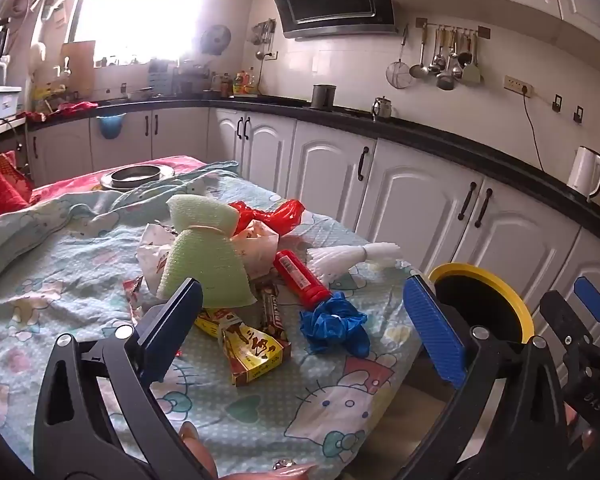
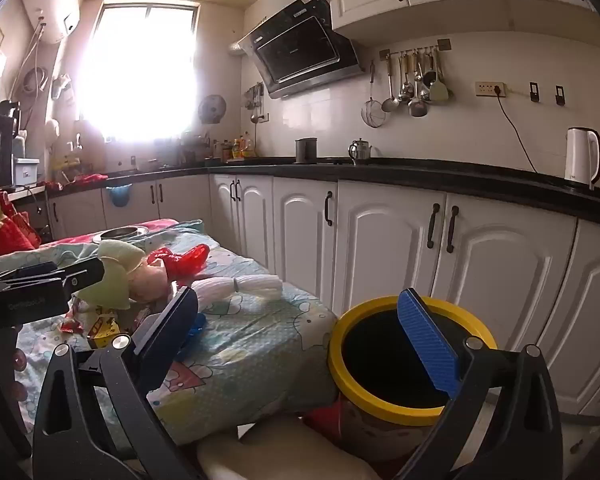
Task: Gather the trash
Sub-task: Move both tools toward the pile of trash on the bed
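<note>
Trash sits in a messy pile (image 1: 236, 264) on a table with a cat-print cloth (image 1: 80, 292). On top is a soft green bag (image 1: 204, 256) tied in the middle, with white paper wrappers (image 1: 256, 244) under it. At about one o'clock from the green bag lies a shiny red plastic bag (image 1: 276, 216). A red tube (image 1: 300, 276) lies at four o'clock, and its end touches a crumpled blue glove (image 1: 334, 324). Yellow and red snack packs (image 1: 252, 348) lie flat at six o'clock, nearest the tool. A white bundle (image 1: 356, 256) tied at the waist lies at three o'clock, near the table edge.

Left gripper (image 1: 304, 332) hangs over the near side of the pile with its jaws wide apart and nothing in them. Right gripper (image 2: 300, 336) is wide apart and bare too, and it sits above a bin with a yellow rim (image 2: 344, 376) beside the table. The bin looks dark inside.
</note>
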`<state>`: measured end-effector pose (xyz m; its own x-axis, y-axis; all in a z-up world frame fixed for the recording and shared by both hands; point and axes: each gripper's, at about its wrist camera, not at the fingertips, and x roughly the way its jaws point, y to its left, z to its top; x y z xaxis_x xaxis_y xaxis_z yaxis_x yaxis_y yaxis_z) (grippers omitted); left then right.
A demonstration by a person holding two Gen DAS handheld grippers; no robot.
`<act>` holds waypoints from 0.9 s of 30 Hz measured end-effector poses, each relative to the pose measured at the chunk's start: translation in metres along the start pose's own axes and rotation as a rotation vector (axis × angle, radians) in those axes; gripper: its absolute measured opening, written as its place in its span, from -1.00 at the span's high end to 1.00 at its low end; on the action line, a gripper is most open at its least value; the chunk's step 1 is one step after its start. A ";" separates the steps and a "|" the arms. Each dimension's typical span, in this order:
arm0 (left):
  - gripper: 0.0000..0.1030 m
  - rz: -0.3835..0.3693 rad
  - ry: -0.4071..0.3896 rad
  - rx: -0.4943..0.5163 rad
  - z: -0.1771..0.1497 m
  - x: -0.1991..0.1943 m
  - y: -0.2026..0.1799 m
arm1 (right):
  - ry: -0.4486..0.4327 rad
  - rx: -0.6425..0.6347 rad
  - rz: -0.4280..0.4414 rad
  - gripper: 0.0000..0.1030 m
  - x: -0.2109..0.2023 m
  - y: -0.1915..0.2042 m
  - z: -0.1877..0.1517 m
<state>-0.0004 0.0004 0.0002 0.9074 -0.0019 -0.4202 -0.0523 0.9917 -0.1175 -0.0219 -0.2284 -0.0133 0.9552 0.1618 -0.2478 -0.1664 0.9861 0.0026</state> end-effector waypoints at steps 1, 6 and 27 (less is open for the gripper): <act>-0.79 -0.003 0.007 -0.001 0.000 0.001 0.000 | -0.004 0.008 0.002 -0.88 0.000 -0.001 0.000; -0.79 0.000 0.002 0.003 0.000 0.000 -0.003 | 0.004 0.011 0.000 -0.88 0.001 -0.001 0.000; -0.79 -0.011 -0.027 0.013 0.001 -0.005 -0.004 | 0.007 0.018 -0.003 -0.88 0.002 -0.002 -0.003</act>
<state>-0.0045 -0.0037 0.0035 0.9187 -0.0092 -0.3948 -0.0374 0.9932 -0.1102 -0.0208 -0.2302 -0.0170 0.9541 0.1586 -0.2542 -0.1589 0.9871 0.0194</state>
